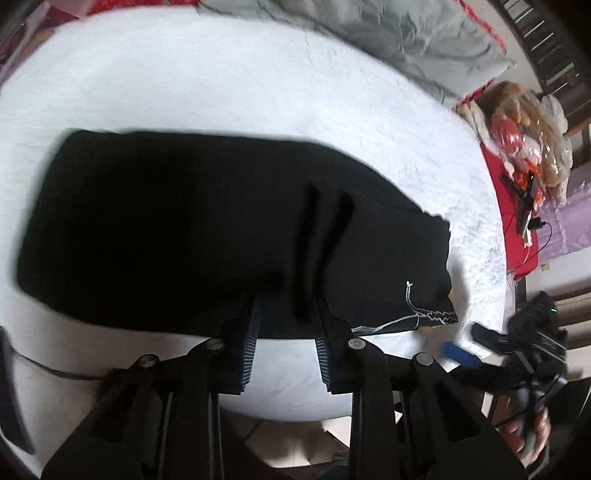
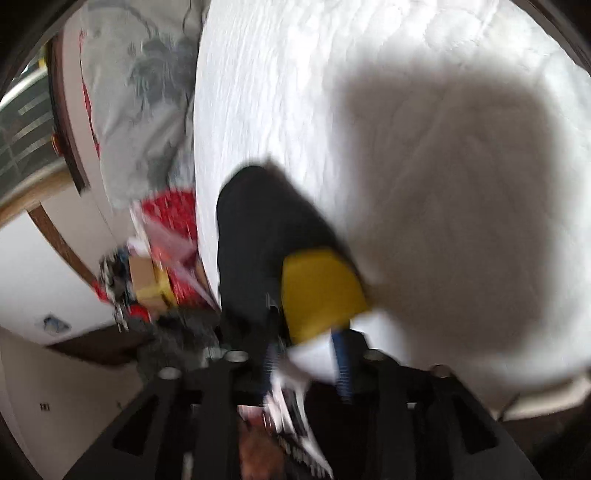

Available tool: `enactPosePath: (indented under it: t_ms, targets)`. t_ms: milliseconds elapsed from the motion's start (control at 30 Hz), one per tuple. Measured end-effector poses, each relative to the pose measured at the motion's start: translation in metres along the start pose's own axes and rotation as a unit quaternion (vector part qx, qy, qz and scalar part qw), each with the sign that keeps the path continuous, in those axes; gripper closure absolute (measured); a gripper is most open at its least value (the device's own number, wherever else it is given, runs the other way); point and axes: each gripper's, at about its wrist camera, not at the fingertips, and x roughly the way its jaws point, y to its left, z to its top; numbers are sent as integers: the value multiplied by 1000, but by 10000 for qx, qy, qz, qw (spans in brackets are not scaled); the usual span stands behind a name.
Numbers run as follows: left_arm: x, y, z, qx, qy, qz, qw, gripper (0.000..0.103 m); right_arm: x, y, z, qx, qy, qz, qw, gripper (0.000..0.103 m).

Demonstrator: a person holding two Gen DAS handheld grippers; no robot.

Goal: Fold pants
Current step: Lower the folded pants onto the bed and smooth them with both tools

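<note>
Pants: black pants (image 1: 207, 229) lie folded in a long band across a white bed (image 1: 229, 85), their white-stitched waistband end at the right, near edge.
Left gripper: the left gripper (image 1: 286, 314) points down at the near edge of the pants; its jaws stand a little apart, tips over the dark cloth. Whether the pads pinch the fabric cannot be told against the black.
Right gripper: the right gripper (image 2: 306, 350), badly blurred in its own view, sits at the waistband end. Its jaws are apart, with a yellow patch (image 2: 321, 291) of the pants and a strip of white between them; whether the pads press on anything cannot be told.
Hand: in the left view a hand (image 1: 528, 435) grips the right tool's handle at the lower right.
Surroundings: a grey quilt (image 1: 388, 33) lies bunched at the far side; a clear bag (image 1: 532, 136) of red and tan things sits on red cloth at the right.
</note>
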Motion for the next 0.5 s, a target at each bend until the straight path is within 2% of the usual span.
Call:
enactPosePath:
  t_ms: [100, 167, 233, 300, 367, 400, 433, 467, 500]
  targets:
    - [-23, -2, 9, -186, -358, -601, 9974, 74, -30, 27, -9, -736, -448, 156, 9962, 61]
    - [-20, -22, 18, -33, -288, -803, 9963, 73, -30, 56, -8, -1433, -700, 292, 9868, 61]
    - [-5, -45, 25, 212, -181, -743, 9968, 73, -16, 72, -5, -1823, -748, 243, 9801, 61]
    - [17, -59, 25, 471, -112, -561, 9973, 73, 1, 69, -4, -1880, -632, 189, 9800, 65]
    - [47, -60, 25, 543, 43, -103, 9985, 73, 19, 47, 2, -1794, -555, -233, 9819, 65]
    - [66, -55, 26, 544, 169, 155, 9983, 74, 23, 38, 4, -1796, -585, -460, 9809, 73]
    - [70, -51, 26, 520, 109, 65, 9986, 74, 31, 24, 10, -1857, -601, -919, 9765, 96]
    - [62, -51, 25, 463, 35, -47, 9989, 74, 33, 16, 13, -1815, -590, -943, 9771, 103]
    - [54, -52, 26, 445, 44, -173, 9988, 74, 30, 13, 15, -1667, -549, -744, 9817, 103]
